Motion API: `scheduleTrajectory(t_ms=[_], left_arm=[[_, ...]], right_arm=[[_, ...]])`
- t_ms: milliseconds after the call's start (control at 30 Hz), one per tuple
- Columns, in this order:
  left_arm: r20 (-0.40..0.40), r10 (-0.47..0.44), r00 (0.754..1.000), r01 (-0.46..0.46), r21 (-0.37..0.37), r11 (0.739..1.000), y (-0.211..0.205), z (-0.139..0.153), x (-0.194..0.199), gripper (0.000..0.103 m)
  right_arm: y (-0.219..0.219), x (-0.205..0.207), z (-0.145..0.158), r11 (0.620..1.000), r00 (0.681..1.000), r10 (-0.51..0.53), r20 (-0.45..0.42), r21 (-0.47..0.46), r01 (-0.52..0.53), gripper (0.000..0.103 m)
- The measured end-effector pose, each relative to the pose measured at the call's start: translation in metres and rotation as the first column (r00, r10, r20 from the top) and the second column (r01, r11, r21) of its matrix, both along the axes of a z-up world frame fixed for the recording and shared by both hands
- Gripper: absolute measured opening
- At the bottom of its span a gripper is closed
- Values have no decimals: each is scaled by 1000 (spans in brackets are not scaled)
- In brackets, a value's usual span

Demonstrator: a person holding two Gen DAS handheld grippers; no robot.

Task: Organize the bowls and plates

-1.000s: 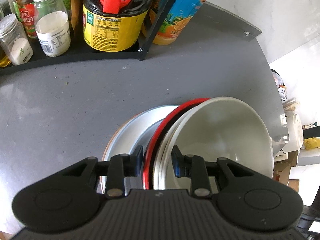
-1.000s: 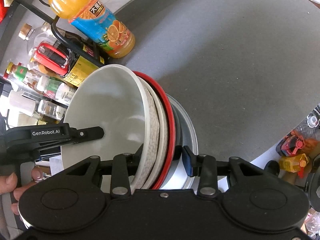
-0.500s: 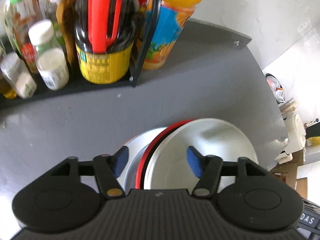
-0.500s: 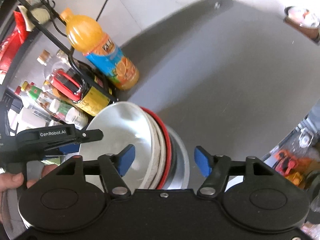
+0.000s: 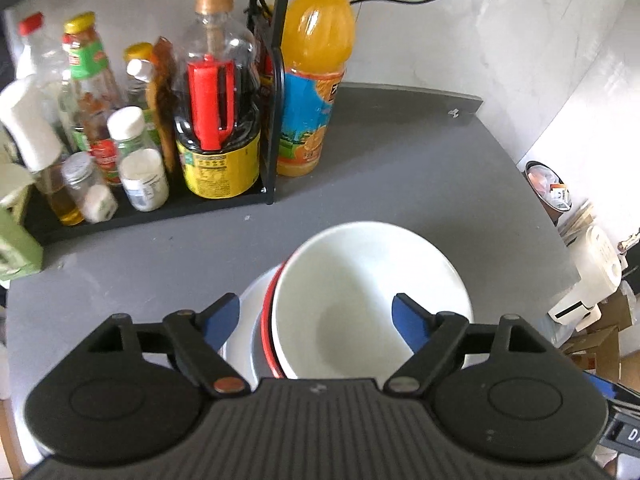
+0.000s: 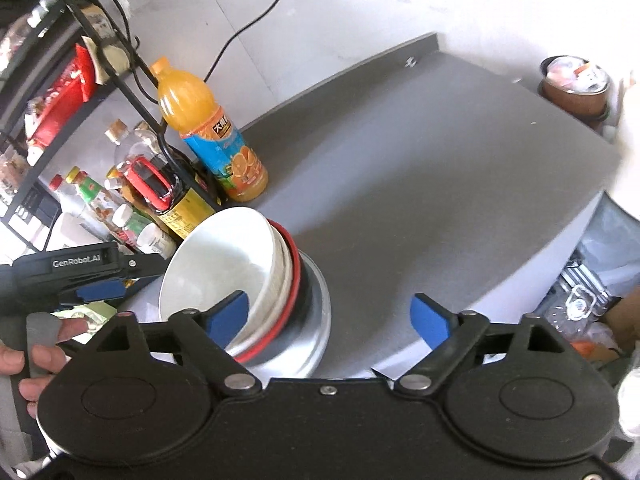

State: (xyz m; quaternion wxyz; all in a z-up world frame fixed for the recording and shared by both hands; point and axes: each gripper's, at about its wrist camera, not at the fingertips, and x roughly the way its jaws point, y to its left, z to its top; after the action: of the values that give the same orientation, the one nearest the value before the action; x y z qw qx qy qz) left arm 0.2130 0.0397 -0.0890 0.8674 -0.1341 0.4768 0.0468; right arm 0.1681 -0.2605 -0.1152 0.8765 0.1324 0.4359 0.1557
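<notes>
A stack of dishes rests on the grey countertop (image 5: 400,168): a white bowl (image 5: 360,292) on top, a red-rimmed bowl (image 5: 267,320) under it, and a pale plate (image 5: 250,300) at the bottom. In the right wrist view the same white bowl (image 6: 216,264), red-rimmed bowl (image 6: 294,276) and plate (image 6: 316,320) lean slightly. My left gripper (image 5: 316,320) hovers above the stack, open, holding nothing. My right gripper (image 6: 330,316) is open too, raised over the stack's right side. The left gripper (image 6: 100,290) shows in the right wrist view, held by a hand (image 6: 44,336).
A black rack (image 5: 160,208) with sauce bottles and spice jars stands at the back left. An orange juice bottle (image 5: 314,80) stands beside it. A bin (image 6: 574,84) sits past the counter's far edge. Boxes and clutter lie below on the right.
Both grippers opened, let go of the dish stack and pulled up and back. The stack now rests on the countertop, smaller in both views.
</notes>
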Motion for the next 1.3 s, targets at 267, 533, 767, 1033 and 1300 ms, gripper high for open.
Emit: scheduleTrajectory(t_ms=[267,533,767,1033,1300], left_arm=[[58,39,998,-40,14,999,-28,35,-76,85],[96,49,994,-55,58,997,-47,59,-143,91],[120,30,992,-41,92,995,-54,72,-175,93],[167,-21,986,0,126,992,-53,79,-199,95],[197,-92,976,61,158,985,-37,81,-217,95]], right_arm=[[-34,-60,24,1000,996,-11,84,0,11,103],[-46,-107,36,1000,993,-17,118,-24,20,103],[-42,-135,43,998,989,-25,149,-53,33,103],[-27,-155,50,988,978,-59,201,-128,85,103],[-4,-173,57,977,968,-92,233,-165,133,103]])
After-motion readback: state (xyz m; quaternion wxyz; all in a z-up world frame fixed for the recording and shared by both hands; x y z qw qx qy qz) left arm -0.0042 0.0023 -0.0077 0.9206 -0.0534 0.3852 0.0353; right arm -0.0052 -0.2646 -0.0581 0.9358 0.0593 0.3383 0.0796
